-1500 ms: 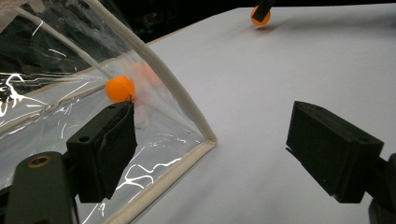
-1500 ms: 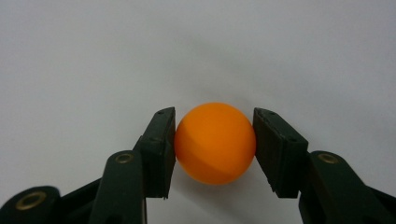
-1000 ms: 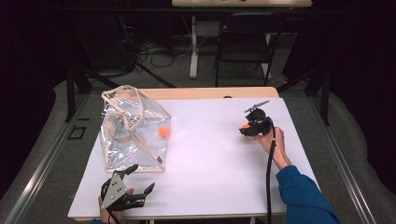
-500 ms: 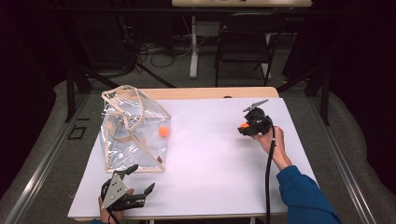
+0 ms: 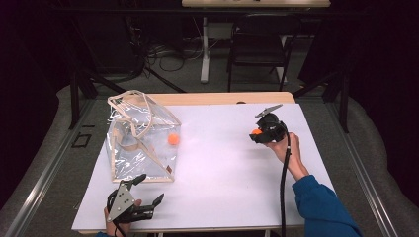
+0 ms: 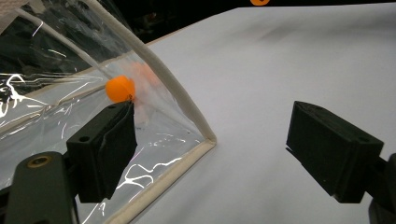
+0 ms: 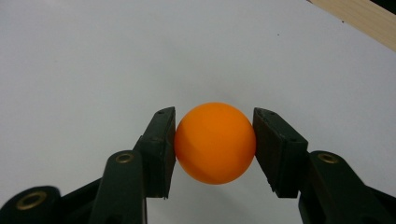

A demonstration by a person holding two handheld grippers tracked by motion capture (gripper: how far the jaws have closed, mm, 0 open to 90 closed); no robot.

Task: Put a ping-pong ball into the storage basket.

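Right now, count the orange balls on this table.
2. One orange ball is clamped in the right tool; the other ball sits inside the clear bag. The bag's folds could hide more.

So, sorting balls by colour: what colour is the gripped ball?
Orange, plain; the right gripper view shows the ball best.

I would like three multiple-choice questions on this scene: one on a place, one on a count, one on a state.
1. Where is the clear bag?
A. table's left part
B. table's right edge
C. on the floor

2. How many orange balls are visible?
A. one
B. two
C. four

3. The right gripper is:
A. open, empty
B. shut on a ball
C. holding the bag

Key: 1 A, high view shows it left. 2 B, one ball in the bag, one held ball. 3 B, both pads press the ball.
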